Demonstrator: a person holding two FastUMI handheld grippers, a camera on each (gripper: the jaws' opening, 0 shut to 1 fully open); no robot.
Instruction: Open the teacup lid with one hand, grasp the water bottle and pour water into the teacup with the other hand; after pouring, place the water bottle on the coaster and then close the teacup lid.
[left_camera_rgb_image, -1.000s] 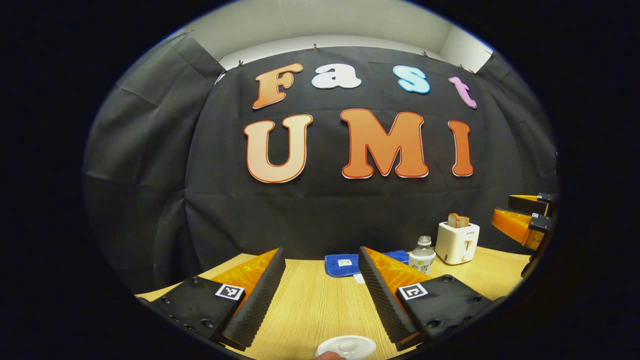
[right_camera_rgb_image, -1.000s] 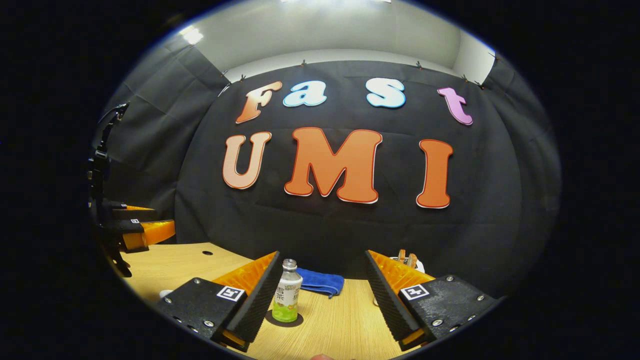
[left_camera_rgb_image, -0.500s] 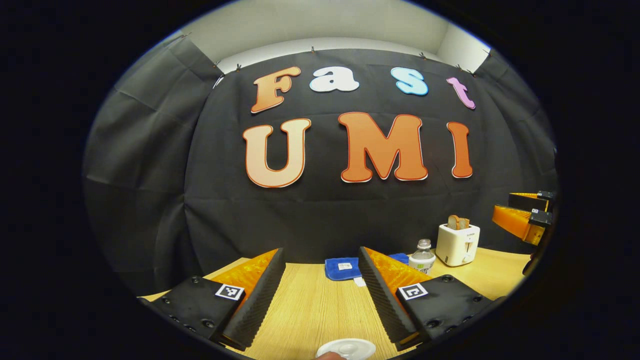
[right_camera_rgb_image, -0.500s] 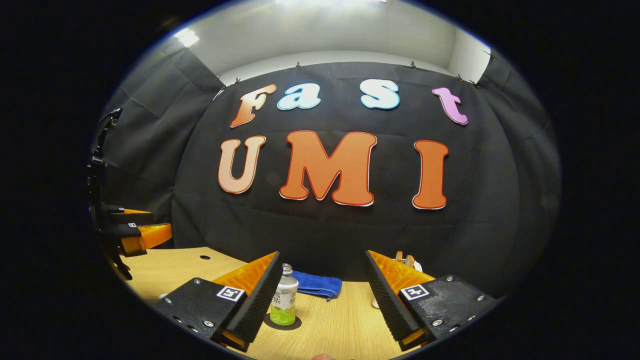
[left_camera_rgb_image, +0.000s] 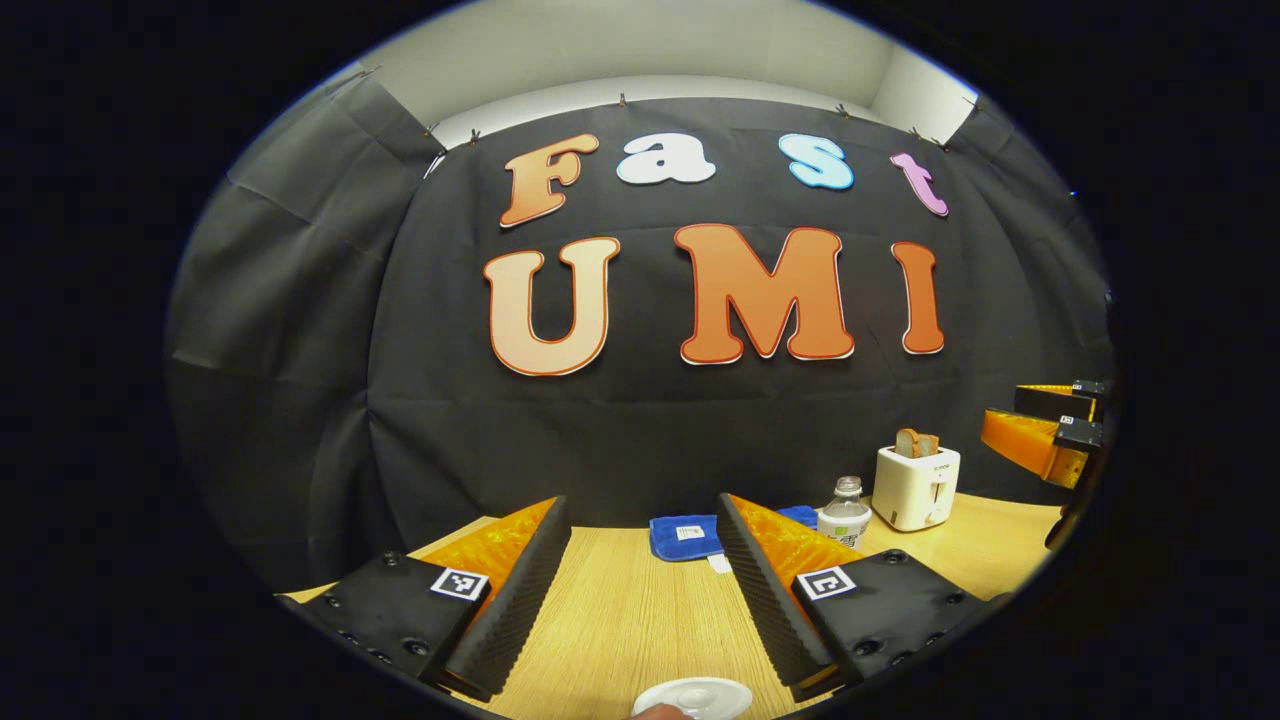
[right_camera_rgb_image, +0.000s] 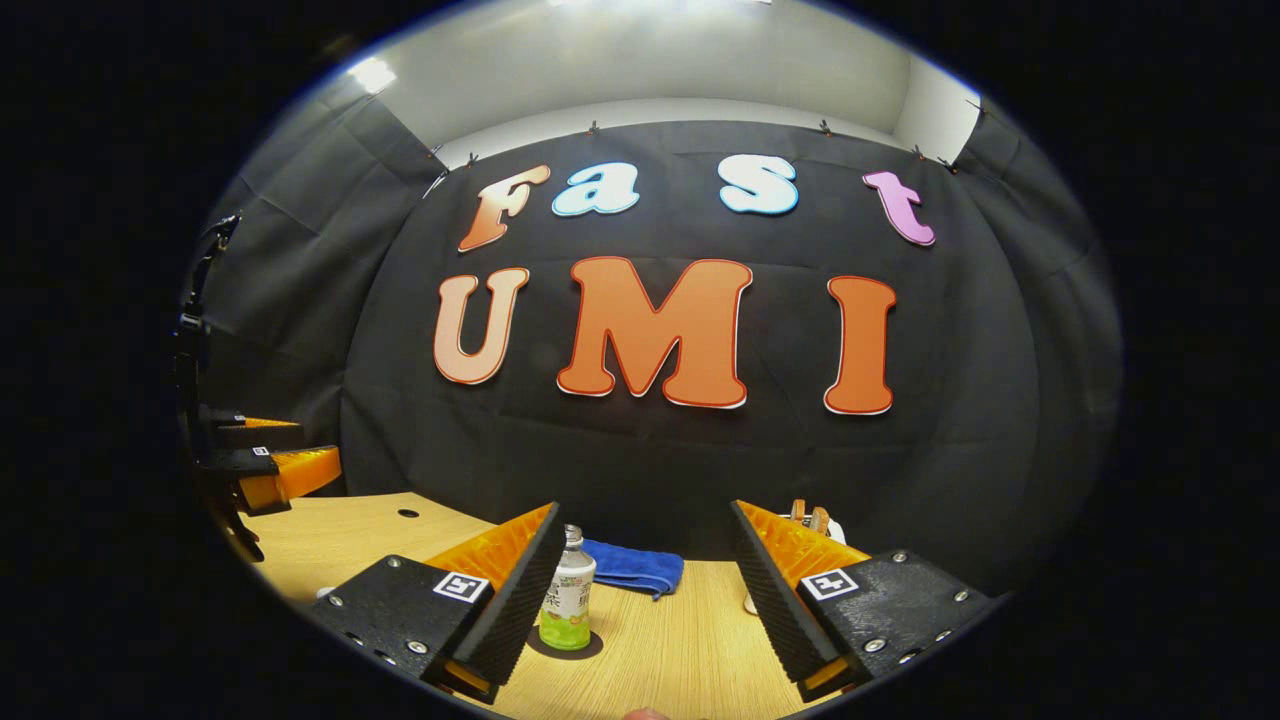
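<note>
In the left gripper view my left gripper (left_camera_rgb_image: 642, 510) stands open above the wooden table (left_camera_rgb_image: 630, 610), with nothing between its fingers. The white teacup lid (left_camera_rgb_image: 700, 695) lies just below and in front of it, at the bottom edge. The water bottle (left_camera_rgb_image: 845, 508) stands far right, partly behind my right-hand finger. In the right gripper view my right gripper (right_camera_rgb_image: 644, 512) is open and empty. The bottle (right_camera_rgb_image: 568, 598), with green liquid at its bottom, stands upright on a dark coaster (right_camera_rgb_image: 590, 648) beside the left-hand finger. The cup's body is hidden.
A white toaster (left_camera_rgb_image: 915, 487) with bread stands at the back right, and a blue cloth (left_camera_rgb_image: 683, 536) lies at the back centre. The right gripper (left_camera_rgb_image: 1003, 415) hangs at the far right. The left gripper (right_camera_rgb_image: 320, 447) and a dark stand (right_camera_rgb_image: 190, 340) show at the far left.
Both grippers have drawn back and up a little. The bottle looks smaller in both views and the lid has slid lower in the left gripper view. Both stay open.
</note>
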